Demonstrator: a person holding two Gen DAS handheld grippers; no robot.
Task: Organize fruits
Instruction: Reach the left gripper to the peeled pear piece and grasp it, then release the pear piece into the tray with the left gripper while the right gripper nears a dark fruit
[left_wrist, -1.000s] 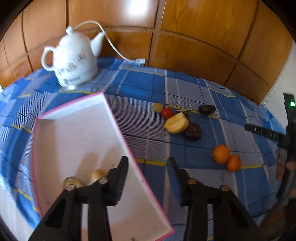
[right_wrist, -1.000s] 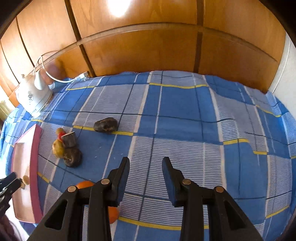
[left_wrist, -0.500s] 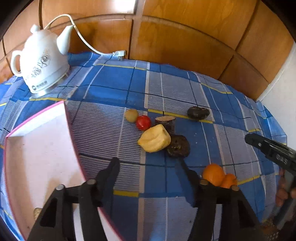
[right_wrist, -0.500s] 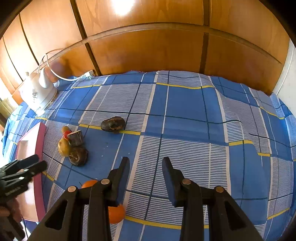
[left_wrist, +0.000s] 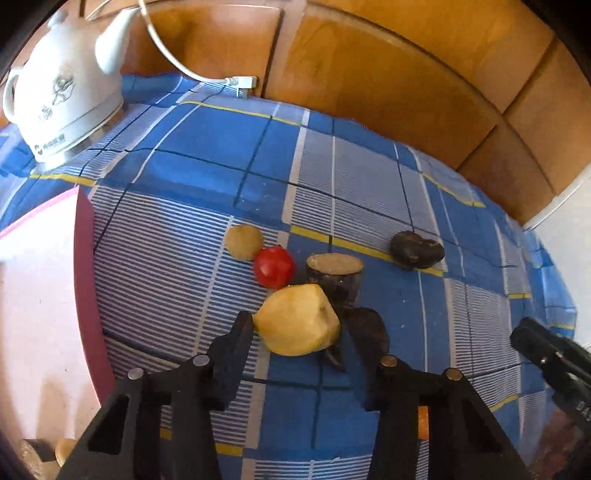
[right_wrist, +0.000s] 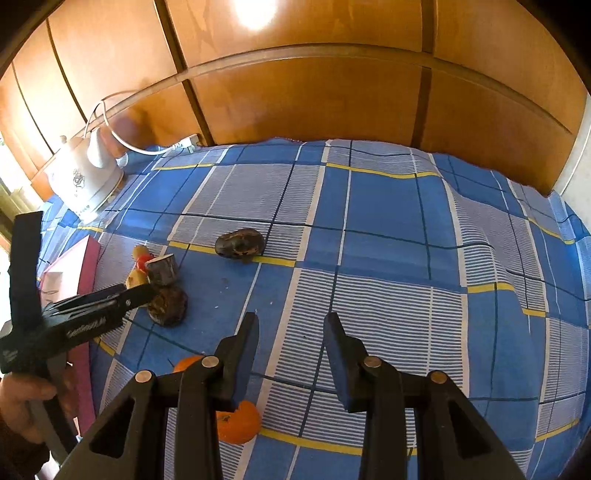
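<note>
My left gripper (left_wrist: 301, 325) is open, its fingers on either side of a yellow fruit (left_wrist: 297, 319) on the blue checked cloth. Around it lie a red tomato (left_wrist: 274, 266), a small tan fruit (left_wrist: 243, 242), a cut dark piece (left_wrist: 334, 275), a dark fruit (left_wrist: 369, 332) behind the right finger, and another dark fruit (left_wrist: 417, 250) farther right. My right gripper (right_wrist: 291, 325) is open and empty above the cloth, with two oranges (right_wrist: 238, 424) under its left finger. The left gripper (right_wrist: 136, 293) shows in the right wrist view over the fruit cluster.
A pink-edged white tray (left_wrist: 40, 314) lies at the left, with small tan fruits (left_wrist: 64, 448) at its near end. A white kettle (left_wrist: 62, 85) with its cable stands at the back left. Wood panelling backs the table.
My left gripper has moved right from over the tray to the fruit cluster and now straddles the yellow fruit. My right gripper has barely moved.
</note>
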